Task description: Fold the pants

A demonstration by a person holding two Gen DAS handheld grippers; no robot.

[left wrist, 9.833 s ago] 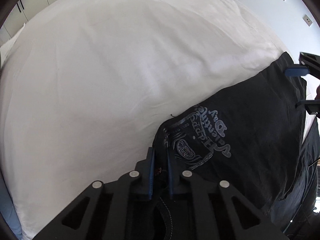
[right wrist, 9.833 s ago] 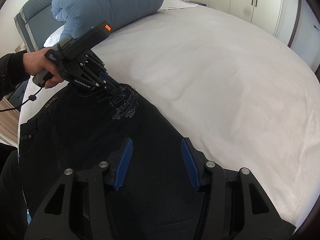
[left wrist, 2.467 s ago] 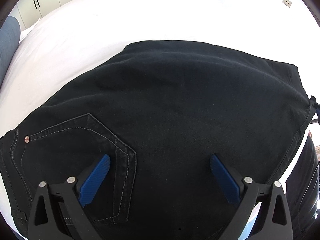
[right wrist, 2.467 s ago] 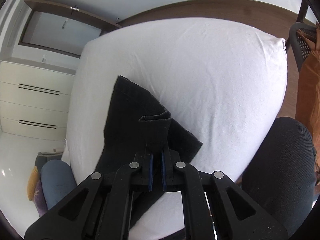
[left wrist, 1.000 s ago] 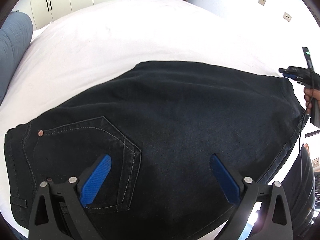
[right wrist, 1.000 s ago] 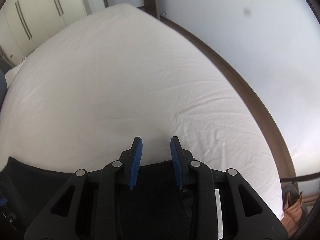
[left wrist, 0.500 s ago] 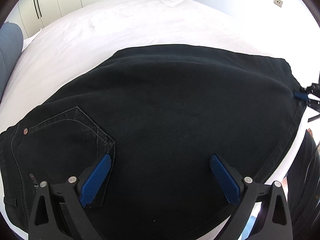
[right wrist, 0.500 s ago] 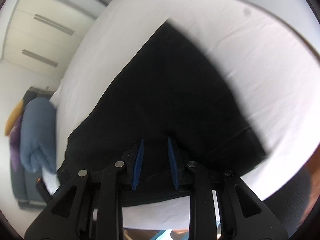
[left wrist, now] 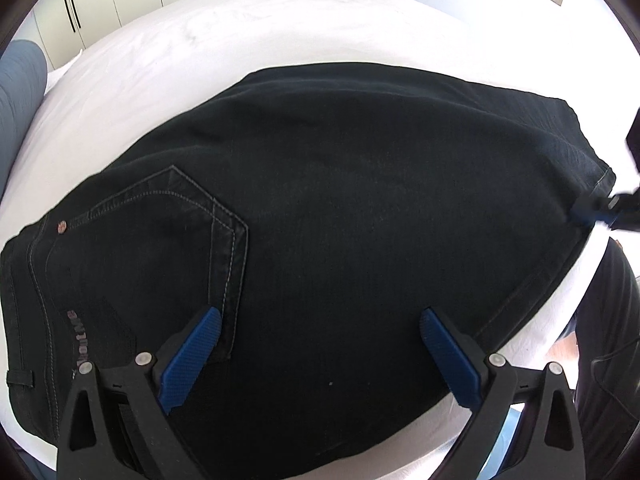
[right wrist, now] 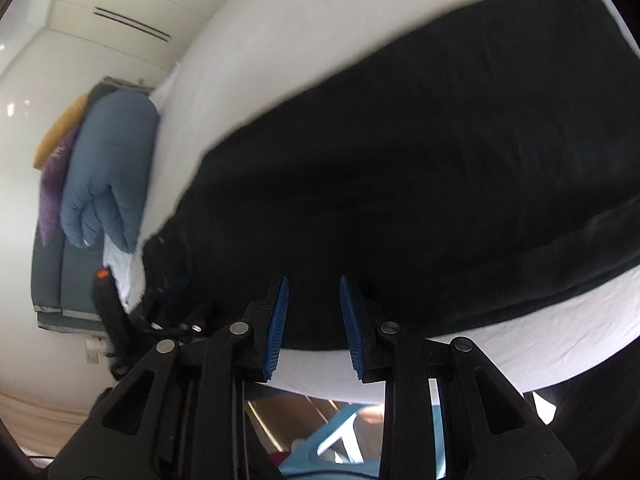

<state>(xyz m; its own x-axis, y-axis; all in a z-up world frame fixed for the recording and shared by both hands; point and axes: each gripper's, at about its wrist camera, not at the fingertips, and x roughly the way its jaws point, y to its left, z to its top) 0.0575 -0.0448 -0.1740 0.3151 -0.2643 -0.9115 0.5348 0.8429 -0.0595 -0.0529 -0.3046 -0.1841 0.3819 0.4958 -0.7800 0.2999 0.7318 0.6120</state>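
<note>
Your folded black denim pants (left wrist: pixel 352 208) lie flat on the white bedsheet (left wrist: pixel 168 60), near its front edge, back pocket with pale stitching (left wrist: pixel 168 232) facing up on the left end. Your left gripper (left wrist: pixel 316 340) hangs over the near side of the pants, blue-padded fingers (left wrist: pixel 192 356) spread wide, nothing between them. Your right gripper (right wrist: pixel 311 312) sits at the near edge of the pants, jaws partly parted with a gap between the pads, gripping nothing; the view is blurred. In the left view its blue tip (left wrist: pixel 592 212) is at the right-hand end of the pants; contact can't be judged. A rolled blue-grey duvet (right wrist: pixel 108 168) lies beyond the waistband end. White wardrobe doors (left wrist: pixel 112 0) stand behind the bed.
</note>
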